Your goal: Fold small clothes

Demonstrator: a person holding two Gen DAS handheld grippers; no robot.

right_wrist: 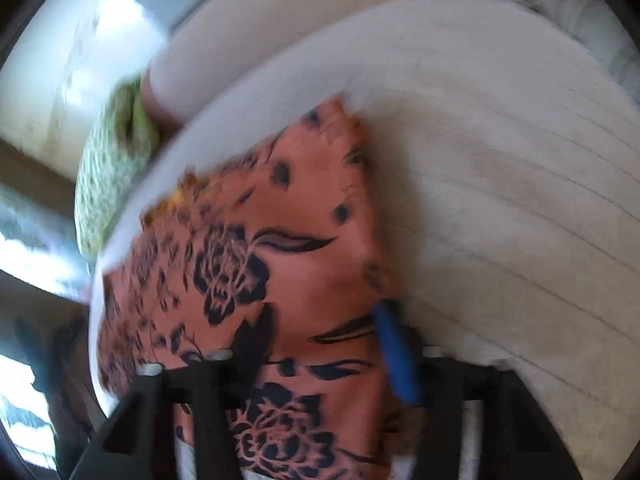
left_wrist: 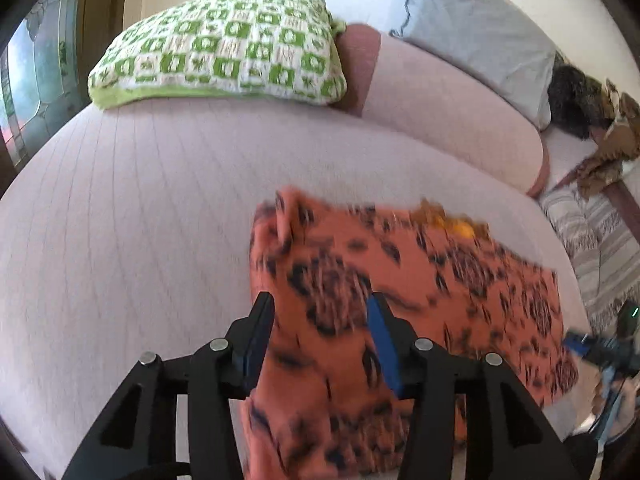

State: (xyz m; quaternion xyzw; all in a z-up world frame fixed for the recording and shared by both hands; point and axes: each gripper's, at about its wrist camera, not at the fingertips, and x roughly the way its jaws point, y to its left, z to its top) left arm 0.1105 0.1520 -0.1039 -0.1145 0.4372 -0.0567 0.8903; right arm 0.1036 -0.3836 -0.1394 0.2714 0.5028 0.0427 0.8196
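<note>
One orange floral garment (left_wrist: 400,280), long axis ten to four o'clock; left gripper (left_wrist: 320,340) and right gripper (right_wrist: 320,344) fingers half open astride it, unpressed.

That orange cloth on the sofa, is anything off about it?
The orange cloth lies rumpled, its far left corner curled up off the sofa. No tear or spill shows, though both views are blurred.

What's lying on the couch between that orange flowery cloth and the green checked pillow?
Nothing: in the left wrist view, only bare pinkish couch cushion stretches between the orange cloth and the green checked pillow.
</note>
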